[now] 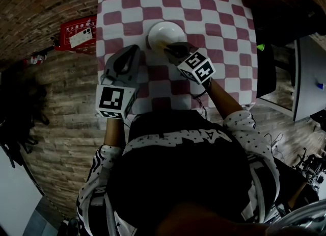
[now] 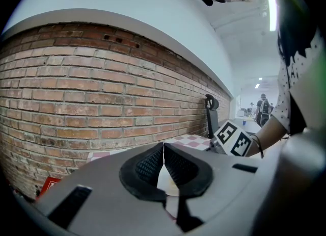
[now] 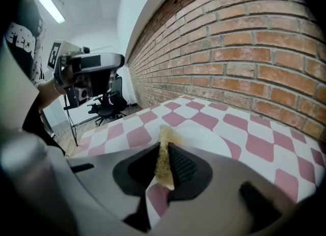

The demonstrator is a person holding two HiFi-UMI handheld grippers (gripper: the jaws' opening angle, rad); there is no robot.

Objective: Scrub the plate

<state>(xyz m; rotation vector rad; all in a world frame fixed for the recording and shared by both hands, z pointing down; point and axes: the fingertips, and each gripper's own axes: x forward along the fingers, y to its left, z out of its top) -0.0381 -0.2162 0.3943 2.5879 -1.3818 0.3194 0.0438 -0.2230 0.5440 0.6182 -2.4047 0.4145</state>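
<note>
The plate (image 1: pixel 164 31) lies on the table (image 1: pixel 226 33), on a red-and-white checked cloth (image 1: pixel 127 13), near the far edge by the brick wall (image 3: pixel 244 51). The right gripper (image 1: pixel 171 50) is at the plate's near rim. Its jaws are clamped on a thin yellowish pad (image 3: pixel 164 159), which stands on edge between them and projects beyond the tips over the plate. The left gripper (image 1: pixel 134 51) is above the cloth just left of the plate, apart from it. Its jaws are pressed together at the tips with nothing between them.
</note>
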